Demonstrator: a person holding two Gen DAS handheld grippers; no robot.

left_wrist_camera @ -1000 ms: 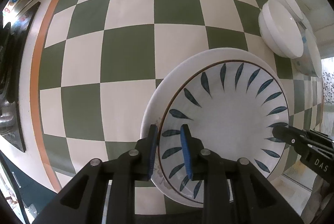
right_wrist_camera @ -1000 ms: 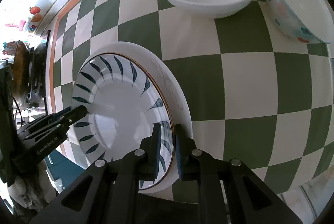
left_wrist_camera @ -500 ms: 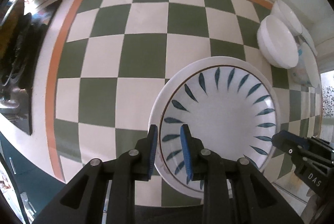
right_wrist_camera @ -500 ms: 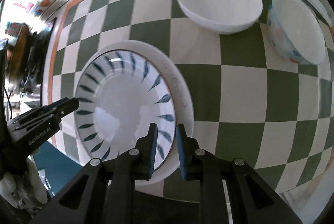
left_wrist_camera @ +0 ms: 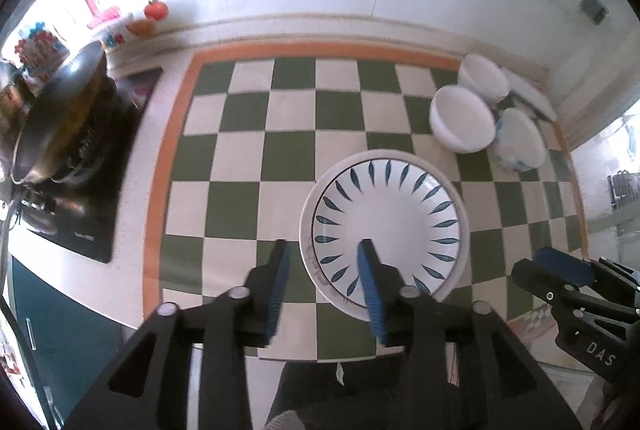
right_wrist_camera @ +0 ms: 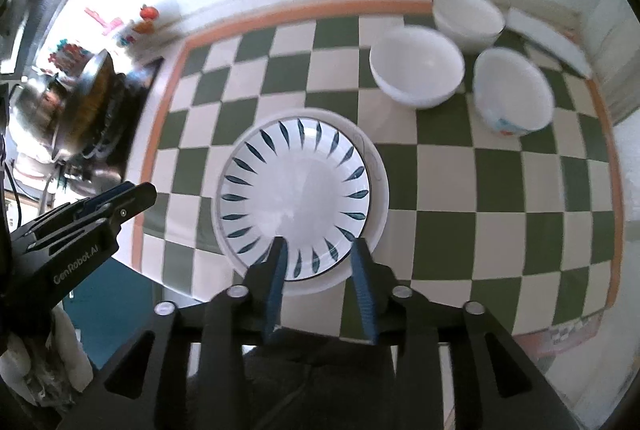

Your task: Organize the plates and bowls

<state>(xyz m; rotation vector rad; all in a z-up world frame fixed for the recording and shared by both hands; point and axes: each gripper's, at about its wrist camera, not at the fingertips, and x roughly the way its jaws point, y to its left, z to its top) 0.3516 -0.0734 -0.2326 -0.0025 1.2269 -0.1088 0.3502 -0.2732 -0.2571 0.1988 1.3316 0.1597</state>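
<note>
A blue-leaf plate [left_wrist_camera: 390, 218] [right_wrist_camera: 296, 189] lies stacked on a larger white plate [left_wrist_camera: 307, 226] [right_wrist_camera: 378, 197] on the checked cloth. My left gripper [left_wrist_camera: 323, 250] hangs well above the stack's left rim, its jaws opening with nothing between them. High over the stack's near rim is my right gripper [right_wrist_camera: 318, 244], jaws opening and holding nothing. At the back right stand two white bowls [right_wrist_camera: 416, 71] [right_wrist_camera: 468, 15] and a flower-patterned bowl [right_wrist_camera: 512, 95]; the left wrist view shows the same white bowl [left_wrist_camera: 462, 117] and patterned bowl [left_wrist_camera: 520, 143].
A black hob [left_wrist_camera: 80, 189] with a steel pan [left_wrist_camera: 56, 117] sits left of the green-and-cream checked cloth [left_wrist_camera: 260, 109]. A white flat dish [right_wrist_camera: 548, 37] leans near the back right wall. The counter's front edge runs just below the plates. Small colourful items line the back left.
Both grippers let go of the blue-leaf plate's rim, opened and rose well above the stack. The plate stayed on the white plate. Much more of the counter and wall shows.
</note>
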